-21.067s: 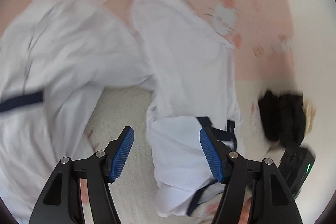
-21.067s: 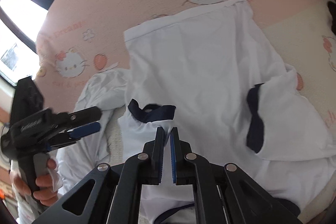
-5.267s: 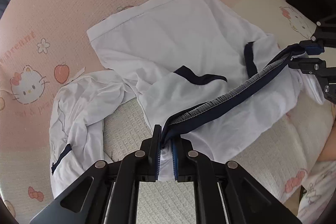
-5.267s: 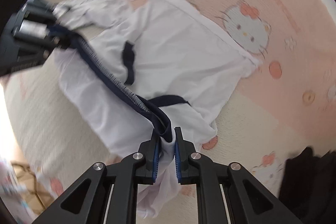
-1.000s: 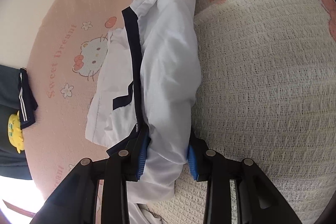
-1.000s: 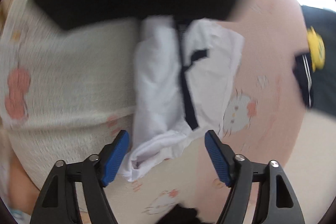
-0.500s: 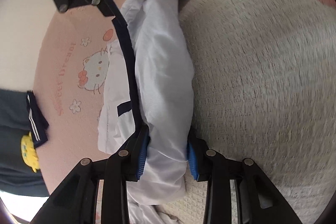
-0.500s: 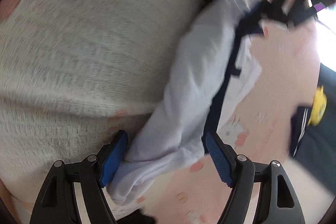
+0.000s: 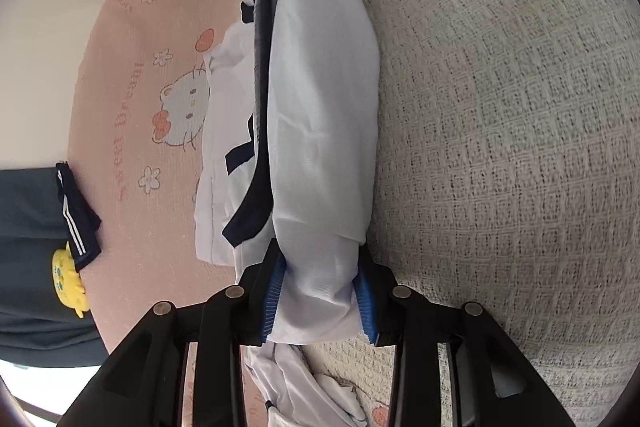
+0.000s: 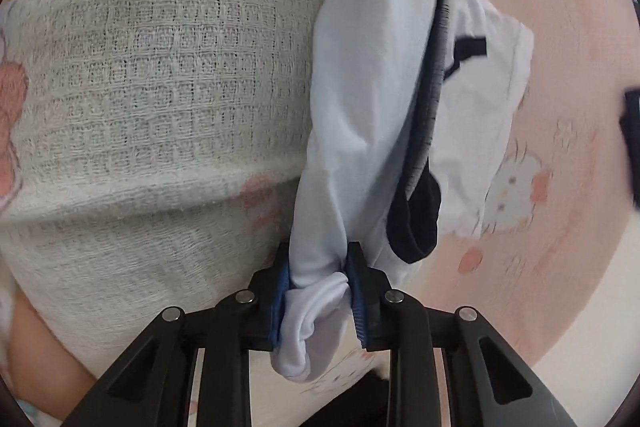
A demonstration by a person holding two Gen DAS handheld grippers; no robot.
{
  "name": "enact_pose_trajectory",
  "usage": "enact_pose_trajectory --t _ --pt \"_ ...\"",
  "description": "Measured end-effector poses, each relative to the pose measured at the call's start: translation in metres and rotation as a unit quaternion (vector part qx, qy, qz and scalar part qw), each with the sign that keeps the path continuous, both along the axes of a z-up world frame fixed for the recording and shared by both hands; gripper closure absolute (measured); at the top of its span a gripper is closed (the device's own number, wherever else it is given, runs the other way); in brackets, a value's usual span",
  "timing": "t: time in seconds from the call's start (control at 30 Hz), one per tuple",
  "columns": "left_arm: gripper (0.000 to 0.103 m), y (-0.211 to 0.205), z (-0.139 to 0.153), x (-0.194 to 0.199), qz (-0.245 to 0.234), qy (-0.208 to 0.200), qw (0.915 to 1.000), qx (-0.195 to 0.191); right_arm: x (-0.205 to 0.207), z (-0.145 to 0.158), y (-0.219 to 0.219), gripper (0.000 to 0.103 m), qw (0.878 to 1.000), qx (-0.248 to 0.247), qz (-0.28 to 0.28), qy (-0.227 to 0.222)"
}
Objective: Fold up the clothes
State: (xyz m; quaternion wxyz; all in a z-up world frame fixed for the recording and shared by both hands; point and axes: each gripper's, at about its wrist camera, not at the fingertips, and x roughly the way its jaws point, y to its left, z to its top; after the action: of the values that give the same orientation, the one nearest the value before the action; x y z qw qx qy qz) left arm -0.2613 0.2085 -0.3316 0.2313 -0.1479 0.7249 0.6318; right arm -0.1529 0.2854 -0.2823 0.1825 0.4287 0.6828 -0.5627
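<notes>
A white garment with navy trim (image 9: 324,99) lies bunched lengthwise into a long roll, stretched between my two grippers over the bed. My left gripper (image 9: 320,291) is shut on one end of the roll; its blue pads (image 9: 274,291) press the white cloth from both sides. In the right wrist view the same white garment (image 10: 372,99) runs away from me, and my right gripper (image 10: 318,291) has its jaws closing on the other end, the pads (image 10: 356,291) squeezing the bunched cloth. The navy waistband (image 10: 430,99) hangs along the roll's side.
A cream waffle-weave blanket (image 9: 500,147) covers one side of the bed and a pink cartoon-cat sheet (image 9: 132,107) the other. A dark garment with white stripes (image 9: 76,219) and a yellow toy (image 9: 68,279) lie at the sheet's edge. More white cloth (image 9: 304,379) sits under my left gripper.
My right gripper, open around the roll's end before, has closed onto it and come lower. The left gripper kept its grip and rolled slightly.
</notes>
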Motion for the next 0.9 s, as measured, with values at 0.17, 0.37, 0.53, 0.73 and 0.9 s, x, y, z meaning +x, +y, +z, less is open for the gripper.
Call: enact_pose_trajectory --t 0.17,0.37,0.53,0.73,0.9 --pt "0.073 0.007 0.001 -0.008 0.005 -0.002 1.0000 0.006 0.012 0.012 0.003 0.077 0.999 -0.039 -0.029 -0.010" --pt "0.073 0.017 0.007 -0.020 0.016 -0.027 0.9994 0.016 0.017 0.006 0.005 0.068 0.998 -0.030 -0.030 0.052" --pt "0.073 0.024 0.008 -0.024 0.019 -0.035 0.9990 0.021 0.034 -0.007 -0.001 0.039 0.991 0.017 0.057 0.118" --pt "0.074 0.030 0.010 -0.027 0.016 -0.039 0.9987 0.030 0.034 -0.015 -0.005 0.039 0.991 0.019 0.068 0.113" --pt "0.076 0.038 0.014 -0.031 0.014 -0.062 0.9974 0.033 0.015 0.000 -0.002 0.060 0.998 -0.046 -0.019 0.030"
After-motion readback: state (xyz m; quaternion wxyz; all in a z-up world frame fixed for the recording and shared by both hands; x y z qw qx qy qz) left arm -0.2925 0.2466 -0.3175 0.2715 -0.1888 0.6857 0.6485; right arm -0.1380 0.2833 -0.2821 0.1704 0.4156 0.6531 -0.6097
